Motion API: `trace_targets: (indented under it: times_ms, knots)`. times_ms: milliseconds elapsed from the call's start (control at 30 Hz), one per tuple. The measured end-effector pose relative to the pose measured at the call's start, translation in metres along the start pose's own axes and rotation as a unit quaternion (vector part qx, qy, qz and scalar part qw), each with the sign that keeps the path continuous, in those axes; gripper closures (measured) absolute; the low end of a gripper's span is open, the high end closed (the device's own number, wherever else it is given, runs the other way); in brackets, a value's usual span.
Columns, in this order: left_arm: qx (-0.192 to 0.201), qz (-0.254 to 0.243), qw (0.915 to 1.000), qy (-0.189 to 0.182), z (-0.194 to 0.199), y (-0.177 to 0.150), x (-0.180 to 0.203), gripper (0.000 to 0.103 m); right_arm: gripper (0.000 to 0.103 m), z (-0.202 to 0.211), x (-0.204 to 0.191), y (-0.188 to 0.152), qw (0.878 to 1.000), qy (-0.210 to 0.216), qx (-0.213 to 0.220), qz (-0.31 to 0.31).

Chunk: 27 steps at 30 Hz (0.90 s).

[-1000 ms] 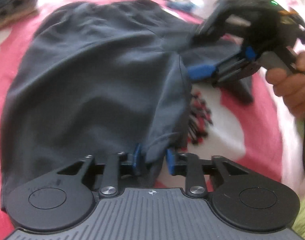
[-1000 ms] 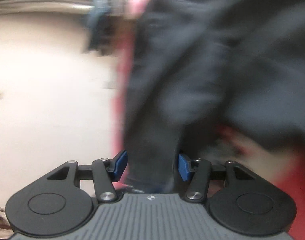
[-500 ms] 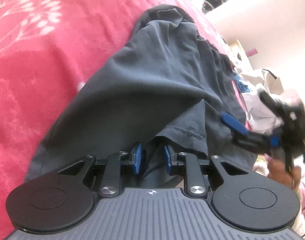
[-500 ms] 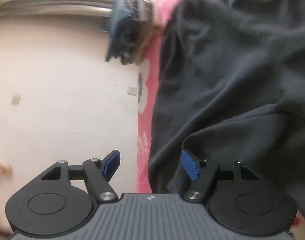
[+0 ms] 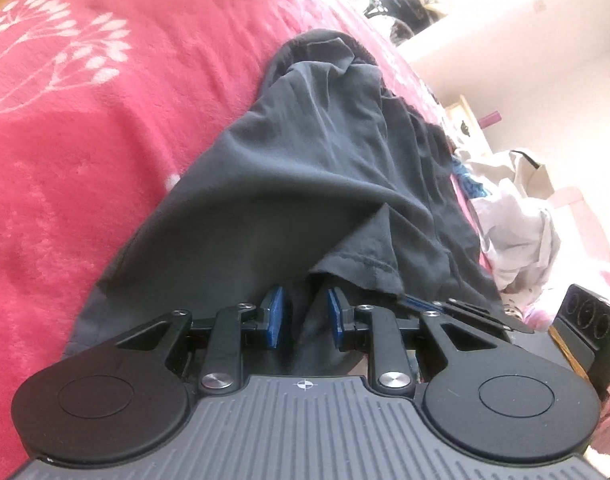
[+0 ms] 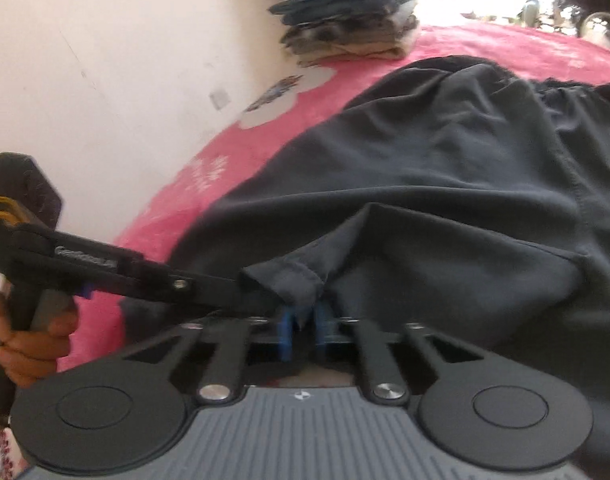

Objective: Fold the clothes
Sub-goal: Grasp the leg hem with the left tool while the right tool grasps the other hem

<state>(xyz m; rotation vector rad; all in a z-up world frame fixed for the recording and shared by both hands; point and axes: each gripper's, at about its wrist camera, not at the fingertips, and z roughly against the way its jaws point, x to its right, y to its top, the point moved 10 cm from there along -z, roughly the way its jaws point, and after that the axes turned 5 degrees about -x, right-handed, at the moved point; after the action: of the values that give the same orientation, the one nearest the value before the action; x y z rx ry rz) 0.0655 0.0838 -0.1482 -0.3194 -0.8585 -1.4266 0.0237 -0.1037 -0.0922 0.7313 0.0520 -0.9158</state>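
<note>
A pair of dark grey shorts (image 5: 305, 168) lies spread on a pink floral blanket (image 5: 85, 120). My left gripper (image 5: 305, 316) is shut on the hem of a leg of the shorts, with cloth bunched between its blue pads. My right gripper (image 6: 303, 326) is shut on the same hem (image 6: 293, 280) right beside it. The right gripper's fingers show at the right in the left wrist view (image 5: 445, 306). The left gripper reaches in from the left in the right wrist view (image 6: 145, 272).
A stack of folded clothes (image 6: 349, 12) sits at the blanket's far edge by the wall (image 6: 105, 60). A pile of loose white and blue garments (image 5: 513, 220) lies to the right of the shorts. The blanket (image 6: 265, 128) extends left of the shorts.
My right gripper has swung round next to the left one and closed on the hem. The left gripper has kept its hold and lifted the hem.
</note>
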Motion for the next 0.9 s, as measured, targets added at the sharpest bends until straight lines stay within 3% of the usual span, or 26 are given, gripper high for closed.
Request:
trace_targets:
  times_ms: [100,267,467,667,767,900]
  knots:
    - [0.005,-0.017,0.9998,-0.004,0.009,-0.002,0.003,0.075,0.102,0.023,-0.002,0.0,0.999,0.024,0.016,-0.014]
    - [0.011,-0.073,0.9973,0.008,0.036,-0.01,0.011,0.074,0.102,0.073,-0.012,-0.026,0.998,0.049,-0.012,-0.022]
    - [0.008,-0.162,0.9839,0.075,0.06,-0.034,0.017,0.072,0.102,0.098,-0.006,-0.087,0.995,0.022,-0.071,-0.073]
    - [0.008,-0.207,0.9688,0.136,0.066,-0.053,0.011,0.072,0.102,0.098,0.018,-0.139,0.982,-0.016,-0.116,-0.147]
    - [0.006,-0.236,0.9571,0.168,0.064,-0.057,0.008,0.072,0.102,0.095,0.027,-0.144,0.981,-0.033,-0.116,-0.155]
    - [-0.014,-0.316,0.9278,0.198,0.053,-0.071,0.015,0.066,0.102,0.097,0.027,-0.141,0.982,-0.038,-0.108,-0.153]
